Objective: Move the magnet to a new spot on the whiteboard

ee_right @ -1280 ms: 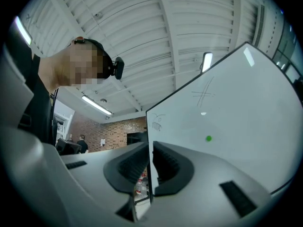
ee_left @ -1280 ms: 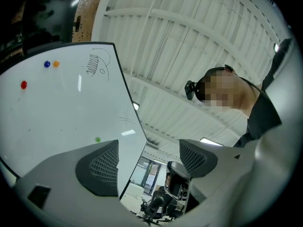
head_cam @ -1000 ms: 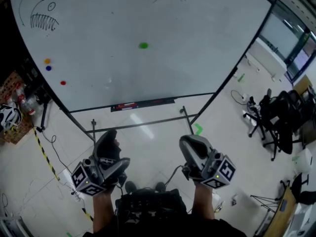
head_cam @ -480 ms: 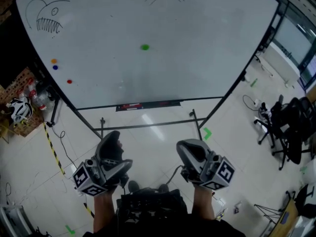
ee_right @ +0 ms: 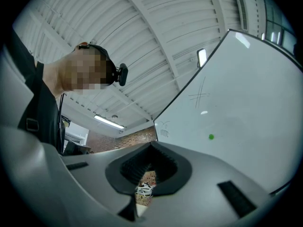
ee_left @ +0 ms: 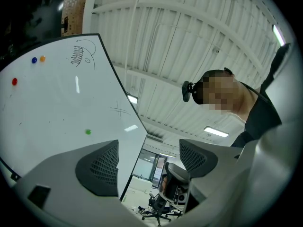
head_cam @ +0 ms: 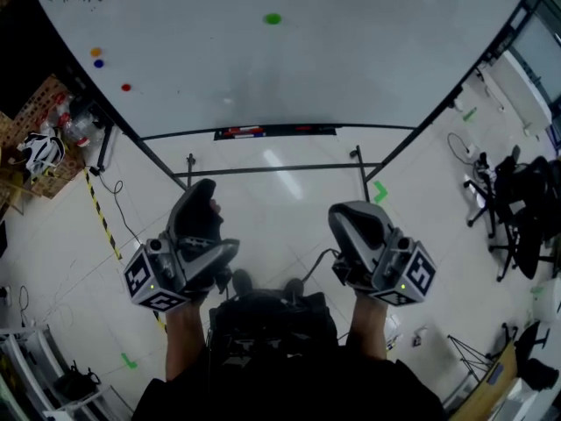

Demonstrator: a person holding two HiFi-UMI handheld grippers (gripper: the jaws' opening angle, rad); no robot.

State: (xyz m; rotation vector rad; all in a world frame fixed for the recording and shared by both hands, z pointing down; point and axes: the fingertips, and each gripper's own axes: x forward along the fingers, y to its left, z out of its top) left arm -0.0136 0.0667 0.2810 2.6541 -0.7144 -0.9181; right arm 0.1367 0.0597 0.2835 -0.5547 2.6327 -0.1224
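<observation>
Nothing is done yet: the green magnet sits on the whiteboard at 12 o'clock, well apart from both tools. The left gripper has its jaws apart and empty; the right gripper has its jaws together on nothing.

This looks like a large lab or open office hall, not a home. A big whiteboard on a metal stand fills the front. Black office chairs stand at the right on a glossy pale floor. Yellow-black hazard tape and a green tape mark lie on that floor. Above is a ribbed white ceiling with strip lights, and a brick wall shows behind.
</observation>
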